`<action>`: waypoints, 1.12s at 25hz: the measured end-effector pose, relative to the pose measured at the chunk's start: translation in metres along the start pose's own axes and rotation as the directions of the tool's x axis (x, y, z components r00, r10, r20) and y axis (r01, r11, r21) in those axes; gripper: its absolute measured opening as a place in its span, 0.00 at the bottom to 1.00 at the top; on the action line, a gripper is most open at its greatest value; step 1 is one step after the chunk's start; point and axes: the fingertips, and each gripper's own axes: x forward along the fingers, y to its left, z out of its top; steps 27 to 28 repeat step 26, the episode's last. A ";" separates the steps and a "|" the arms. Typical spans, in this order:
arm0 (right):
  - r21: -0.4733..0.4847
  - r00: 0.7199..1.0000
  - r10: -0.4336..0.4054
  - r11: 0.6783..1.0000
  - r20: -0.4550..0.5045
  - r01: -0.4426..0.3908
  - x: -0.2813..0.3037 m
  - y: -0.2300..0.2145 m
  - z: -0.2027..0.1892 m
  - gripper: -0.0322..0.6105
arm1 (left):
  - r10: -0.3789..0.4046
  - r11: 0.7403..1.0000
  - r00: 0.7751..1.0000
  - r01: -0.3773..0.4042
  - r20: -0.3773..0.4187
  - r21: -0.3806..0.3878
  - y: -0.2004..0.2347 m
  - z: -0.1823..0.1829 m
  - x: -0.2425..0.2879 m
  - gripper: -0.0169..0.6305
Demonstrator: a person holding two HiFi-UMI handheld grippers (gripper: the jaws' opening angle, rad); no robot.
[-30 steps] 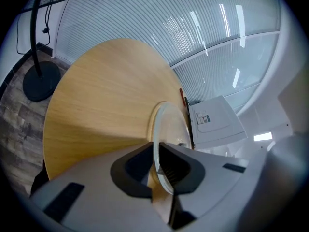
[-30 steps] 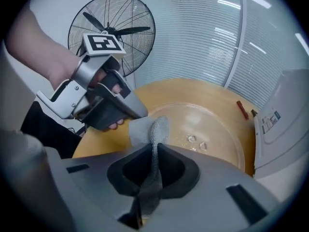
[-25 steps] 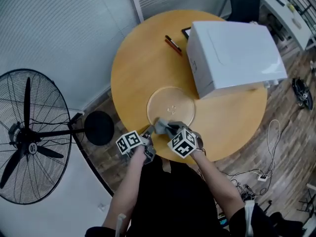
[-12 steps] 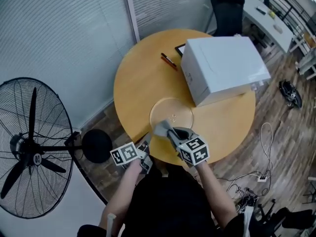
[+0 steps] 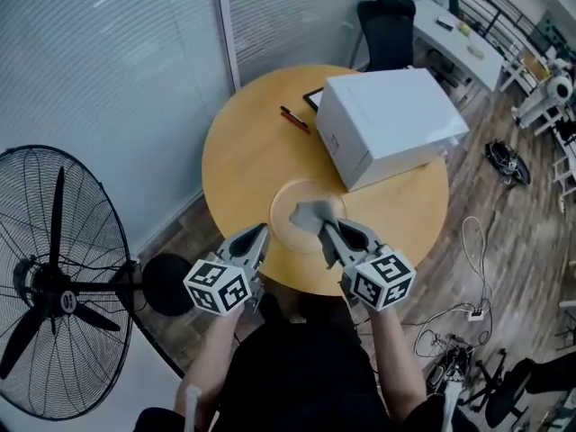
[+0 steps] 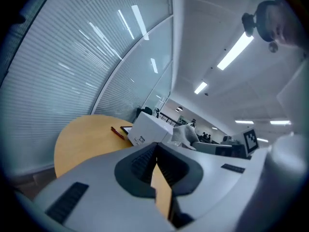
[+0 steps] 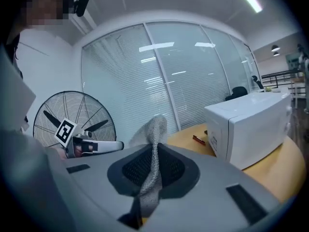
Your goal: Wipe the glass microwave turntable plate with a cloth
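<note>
The glass turntable plate (image 5: 292, 192) lies flat on the round wooden table (image 5: 252, 151), near its front edge. Both grippers are held high above it, pointing roughly level. My right gripper (image 5: 326, 226) is shut on a grey cloth (image 5: 313, 212), which hangs over the plate's near part. In the right gripper view the cloth (image 7: 155, 129) sticks up from between the jaws of my right gripper (image 7: 153, 151). My left gripper (image 5: 259, 232) floats to the plate's left, shut with nothing in it. In its own view the left gripper (image 6: 157, 153) shows closed jaws.
A white microwave (image 5: 387, 120) stands at the table's back right. A red pen (image 5: 294, 120) and a dark tablet (image 5: 313, 97) lie behind the plate. A standing fan (image 5: 54, 286) is on the floor at the left, and cables lie on the floor at the right.
Both grippers have risen well above the table's near edge and rolled. The right one carried the cloth up with it. The plate has stayed in place.
</note>
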 end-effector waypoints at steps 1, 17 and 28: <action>0.001 1.000 -0.005 1.000 0.017 0.005 -0.004 0.004 0.004 0.10 | -0.004 1.000 1.000 0.004 0.004 0.028 -0.004 0.007 -0.003 0.02; -0.122 0.982 -0.112 0.984 0.149 0.131 -0.044 0.031 0.050 0.10 | -0.055 0.962 0.998 0.053 -0.001 0.267 -0.035 0.046 -0.031 0.02; -0.126 0.981 -0.122 0.982 0.148 0.141 -0.047 0.035 0.047 0.09 | -0.037 0.949 0.999 0.039 -0.012 0.312 -0.034 0.045 -0.034 0.02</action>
